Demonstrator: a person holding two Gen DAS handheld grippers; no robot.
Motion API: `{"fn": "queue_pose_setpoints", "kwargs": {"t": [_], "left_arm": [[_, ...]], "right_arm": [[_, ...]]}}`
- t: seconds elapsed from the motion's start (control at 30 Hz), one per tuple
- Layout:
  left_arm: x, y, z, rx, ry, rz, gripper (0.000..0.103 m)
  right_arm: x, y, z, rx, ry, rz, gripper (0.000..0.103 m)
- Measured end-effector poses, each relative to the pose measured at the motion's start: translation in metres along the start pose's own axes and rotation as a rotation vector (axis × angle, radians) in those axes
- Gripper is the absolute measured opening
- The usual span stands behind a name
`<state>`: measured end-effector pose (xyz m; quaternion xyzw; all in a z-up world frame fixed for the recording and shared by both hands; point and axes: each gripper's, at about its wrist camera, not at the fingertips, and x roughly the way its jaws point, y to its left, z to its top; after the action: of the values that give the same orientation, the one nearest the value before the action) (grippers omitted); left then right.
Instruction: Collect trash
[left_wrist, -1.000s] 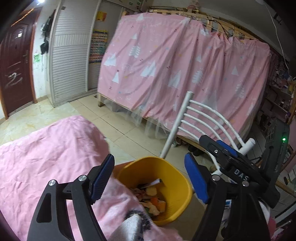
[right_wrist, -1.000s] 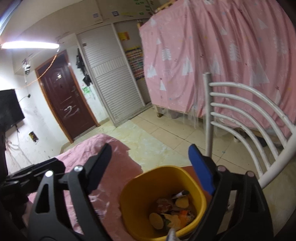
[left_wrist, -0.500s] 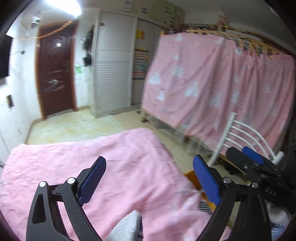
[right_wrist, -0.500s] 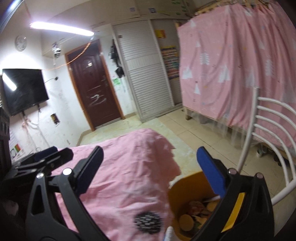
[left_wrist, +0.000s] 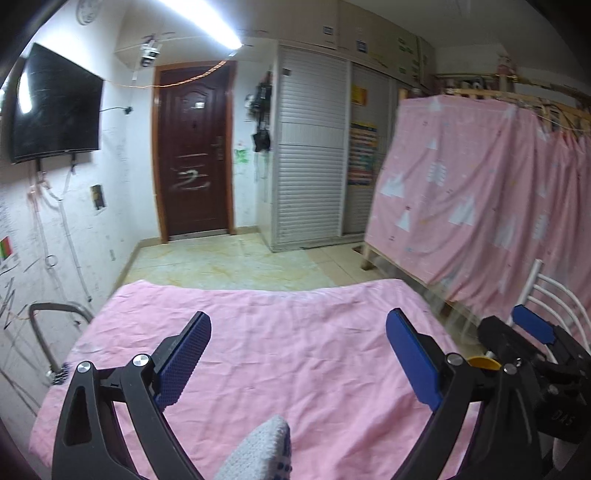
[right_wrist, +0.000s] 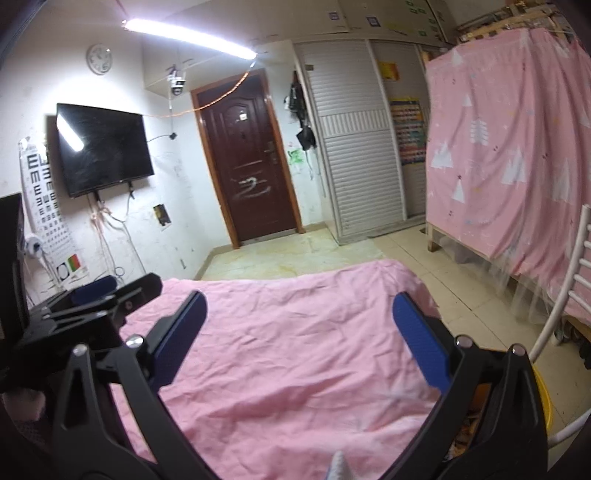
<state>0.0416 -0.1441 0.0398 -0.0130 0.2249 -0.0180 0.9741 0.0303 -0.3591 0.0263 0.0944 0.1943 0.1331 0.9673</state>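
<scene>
Tongs spread over a bare pink cloth

Pink cloth (left_wrist: 295, 350) covers the desk; no trash shows on it. Yellow bin (right_wrist: 545, 402), holding scraps, sits past its right edge. Left tongs (left_wrist: 295, 358) and right tongs (right_wrist: 299, 339) gape, released. Scraps probably light, soft: pinch mid-body.

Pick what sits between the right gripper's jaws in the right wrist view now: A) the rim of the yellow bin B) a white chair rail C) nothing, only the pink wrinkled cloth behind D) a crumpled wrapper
C: the right gripper stands with its jaws wide apart and nothing between them; only the pink wrinkled cloth shows through the gap, and the yellow plastic bin sits off at the right edge.
</scene>
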Motion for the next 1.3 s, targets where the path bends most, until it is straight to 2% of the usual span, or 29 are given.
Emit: {"fn": "queue_pose_setpoints", "kwargs": {"t": [0.17, 0.5, 1.3], "left_arm": [[-0.007, 0.025, -0.001, -0.024, -0.002, 0.047, 0.086], [-0.011, 0.046, 0.0, -0.062, -0.005, 0.093, 0.086], [-0.01, 0.065, 0.002, -0.099, -0.004, 0.109, 0.086]], "right_arm": [[0.005, 0.016, 0.005, -0.014, -0.005, 0.024, 0.097], [0.014, 0.04, 0.01, -0.048, -0.002, 0.059, 0.097], [0.018, 0.056, 0.012, -0.075, -0.005, 0.067, 0.097]]}}
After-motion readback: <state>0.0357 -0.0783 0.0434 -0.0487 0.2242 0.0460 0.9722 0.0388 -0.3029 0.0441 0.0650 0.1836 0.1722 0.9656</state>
